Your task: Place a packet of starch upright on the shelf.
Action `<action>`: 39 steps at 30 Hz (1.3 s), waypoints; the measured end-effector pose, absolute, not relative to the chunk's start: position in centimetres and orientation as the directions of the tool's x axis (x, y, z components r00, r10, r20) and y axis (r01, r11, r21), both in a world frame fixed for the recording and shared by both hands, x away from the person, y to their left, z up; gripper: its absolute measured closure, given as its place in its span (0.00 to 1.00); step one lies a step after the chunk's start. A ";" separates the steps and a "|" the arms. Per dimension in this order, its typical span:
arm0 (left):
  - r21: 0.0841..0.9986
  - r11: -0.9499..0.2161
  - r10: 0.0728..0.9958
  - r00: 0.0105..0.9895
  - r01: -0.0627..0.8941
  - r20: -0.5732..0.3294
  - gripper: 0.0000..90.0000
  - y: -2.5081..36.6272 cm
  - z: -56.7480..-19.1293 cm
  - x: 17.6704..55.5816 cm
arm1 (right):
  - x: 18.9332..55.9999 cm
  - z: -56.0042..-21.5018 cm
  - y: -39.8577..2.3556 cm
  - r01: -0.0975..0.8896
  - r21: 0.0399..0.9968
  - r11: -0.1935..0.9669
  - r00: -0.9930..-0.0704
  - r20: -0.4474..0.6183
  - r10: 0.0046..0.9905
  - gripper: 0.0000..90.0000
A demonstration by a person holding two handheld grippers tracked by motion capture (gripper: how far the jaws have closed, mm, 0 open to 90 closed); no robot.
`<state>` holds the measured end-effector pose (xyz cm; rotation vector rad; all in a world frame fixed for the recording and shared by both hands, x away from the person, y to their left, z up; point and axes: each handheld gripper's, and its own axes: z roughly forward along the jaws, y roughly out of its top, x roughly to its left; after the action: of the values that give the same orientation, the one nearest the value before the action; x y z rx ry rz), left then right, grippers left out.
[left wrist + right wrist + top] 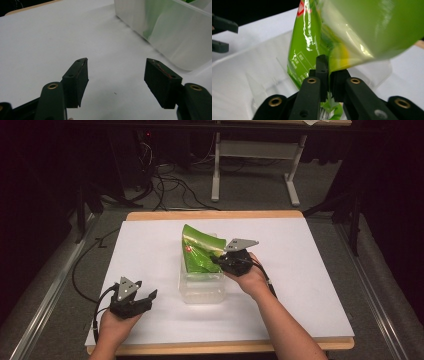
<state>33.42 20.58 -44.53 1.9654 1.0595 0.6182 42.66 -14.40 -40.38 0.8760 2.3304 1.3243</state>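
A shiny green snack bag (200,251) stands tilted in a clear plastic container (201,287) at the middle of the white sheet. My right gripper (216,260) reaches in from the right and is shut on the bag's edge. In the right gripper view the crinkled bag (337,32) is pinched between the two black jaws of my right gripper (329,67), above the container's rim (242,75). My left gripper (147,296) rests low at the front left, open and holding nothing. In the left gripper view its jaws (116,72) stand wide apart over bare white sheet, with the container's wall (175,37) to the right.
A white sheet (300,270) covers a wooden tabletop (215,214). Beyond the table stand a grey frame leg (216,175) and loose cables (170,185) on the carpet. A black cable (80,270) trails off the table's left side.
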 end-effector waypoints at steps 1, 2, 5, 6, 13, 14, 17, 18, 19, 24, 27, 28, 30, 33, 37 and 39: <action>0.828 -0.327 0.847 0.529 0.456 0.043 0.40 20.6 -44.5 33.4 | 42.6 -40.0 -14.5 0.349 0.855 0.384 -0.758 0.016 0.652 0.93; 0.828 -0.327 0.848 0.529 0.455 0.044 0.40 20.6 -44.5 33.4 | 42.6 -39.8 -14.6 0.347 0.856 0.382 -0.756 0.014 0.655 0.91; 0.828 -0.326 0.848 0.528 0.456 0.043 0.40 20.6 -44.5 33.4 | 42.4 -39.2 -14.9 0.351 0.865 0.360 -0.741 0.021 0.671 0.79; 0.829 -0.325 0.848 0.528 0.455 0.043 0.40 20.6 -44.5 33.4 | 42.4 -39.1 -15.1 0.356 0.865 0.354 -0.738 0.028 0.675 0.75; 0.834 -0.312 0.853 0.521 0.455 0.035 0.40 20.9 -44.4 33.6 | 40.6 -38.2 -18.6 0.366 0.904 0.221 -0.662 0.087 0.744 0.47; 0.834 -0.311 0.853 0.520 0.456 0.034 0.40 20.9 -44.4 33.6 | 40.2 -38.1 -19.4 0.370 0.905 0.211 -0.649 0.089 0.756 0.45; 0.837 -0.303 0.857 0.515 0.456 0.029 0.40 21.1 -44.4 33.6 | 38.9 -38.3 -21.9 0.386 0.902 0.192 -0.602 0.089 0.793 0.40; 0.837 -0.303 0.857 0.515 0.456 0.029 0.40 21.1 -44.4 33.7 | 38.5 -38.4 -22.8 0.390 0.901 0.193 -0.589 0.083 0.804 0.39; 0.837 -0.302 0.857 0.514 0.456 0.029 0.40 21.2 -44.4 33.7 | 38.1 -38.6 -23.5 0.396 0.899 0.187 -0.575 0.084 0.814 0.39; 0.834 -0.301 0.860 0.510 0.463 0.028 0.40 21.2 -44.5 33.7 | 35.4 -39.8 -28.7 0.422 0.894 0.153 -0.476 0.074 0.876 0.34; 0.826 -0.311 0.859 0.511 0.469 0.034 0.40 21.0 -44.6 33.8 | 33.9 -41.3 -31.4 0.430 0.892 0.137 -0.413 0.060 0.909 0.32; 0.824 -0.314 0.858 0.513 0.471 0.033 0.40 21.0 -44.6 33.8 | 33.4 -42.0 -32.2 0.439 0.889 0.127 -0.395 0.064 0.916 0.32; 0.825 -0.313 0.858 0.512 0.471 0.033 0.40 20.8 -44.6 33.9 | 33.1 -42.9 -33.2 0.490 0.861 0.137 -0.365 0.060 0.929 0.32; 0.821 -0.322 0.857 0.514 0.472 0.041 0.40 20.7 -44.7 33.9 | 33.2 -43.3 -33.7 0.497 0.855 0.152 -0.349 0.036 0.937 0.32; 0.815 -0.328 0.859 0.510 0.478 0.046 0.40 20.6 -44.8 34.1 | 33.9 -43.6 -33.5 0.496 0.852 0.164 -0.361 0.031 0.932 0.32; 0.815 -0.328 0.859 0.509 0.479 0.046 0.40 20.6 -44.8 34.1 | 33.9 -43.5 -33.3 0.483 0.858 0.178 -0.374 0.019 0.927 0.32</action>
<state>34.09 20.59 -44.84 1.9762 1.0949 0.6232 33.86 -33.28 -43.50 1.3221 1.9380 1.1138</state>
